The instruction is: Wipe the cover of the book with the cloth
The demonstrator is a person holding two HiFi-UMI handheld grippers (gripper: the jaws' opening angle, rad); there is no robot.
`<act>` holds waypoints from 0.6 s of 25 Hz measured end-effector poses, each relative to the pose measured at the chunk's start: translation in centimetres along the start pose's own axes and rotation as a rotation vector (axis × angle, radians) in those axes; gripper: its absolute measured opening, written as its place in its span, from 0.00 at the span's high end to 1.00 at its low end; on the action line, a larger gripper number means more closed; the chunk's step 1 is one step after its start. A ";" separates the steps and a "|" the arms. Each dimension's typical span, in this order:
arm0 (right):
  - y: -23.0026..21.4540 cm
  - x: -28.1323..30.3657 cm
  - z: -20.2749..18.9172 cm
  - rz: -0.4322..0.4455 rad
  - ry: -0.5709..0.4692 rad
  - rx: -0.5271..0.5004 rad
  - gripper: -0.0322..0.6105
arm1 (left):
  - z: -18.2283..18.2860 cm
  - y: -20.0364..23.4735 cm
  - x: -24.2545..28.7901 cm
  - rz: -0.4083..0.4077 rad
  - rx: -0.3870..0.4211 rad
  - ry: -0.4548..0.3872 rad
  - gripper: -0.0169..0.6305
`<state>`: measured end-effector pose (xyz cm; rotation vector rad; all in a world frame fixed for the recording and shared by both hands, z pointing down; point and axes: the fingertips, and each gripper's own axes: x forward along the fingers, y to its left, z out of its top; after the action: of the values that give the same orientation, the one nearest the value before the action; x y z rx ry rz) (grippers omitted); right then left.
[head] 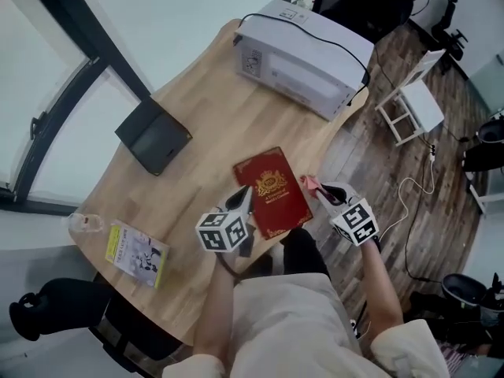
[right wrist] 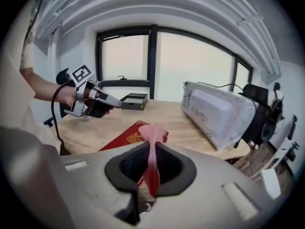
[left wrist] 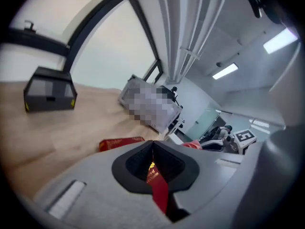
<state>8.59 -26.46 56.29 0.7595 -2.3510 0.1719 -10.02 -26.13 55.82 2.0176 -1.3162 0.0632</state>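
Note:
A red book [head: 274, 199] with a gold emblem lies flat on the wooden table [head: 197, 124] near its front edge. My left gripper [head: 246, 198] hovers just above the book's left edge. Its jaws stand close together with nothing clamped. Only the book's red cover shows through the narrow slit in the left gripper view. From the right gripper view, the left gripper [right wrist: 118, 104] sits above and beyond the book [right wrist: 126, 140]. My right gripper [head: 321, 189] is off the book's right edge, shut on a pink cloth [head: 308, 183] that sticks up from its jaws [right wrist: 152, 132].
A white printer [head: 303, 53] with a black cable stands at the table's far end. A black box [head: 153, 136] lies at the left, and a yellow booklet [head: 135, 252] sits near the front left. A white stool [head: 413, 109] stands on the floor to the right.

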 end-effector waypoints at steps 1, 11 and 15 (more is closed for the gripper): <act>0.2 1.3 -0.7 0.019 0.028 -0.046 0.90 | -1.6 -0.1 1.0 -0.020 -0.023 0.038 0.96; 2.0 9.7 -0.4 0.333 0.141 -0.534 0.90 | -9.5 0.5 6.6 0.001 0.138 0.363 0.96; 3.5 11.1 -2.1 0.450 0.168 -0.556 0.90 | -9.8 2.5 8.2 0.074 0.154 0.358 0.96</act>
<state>0.87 -28.20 65.07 -0.0517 -2.2137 -0.2157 -4.94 -27.39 67.78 1.9671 -1.1824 0.5491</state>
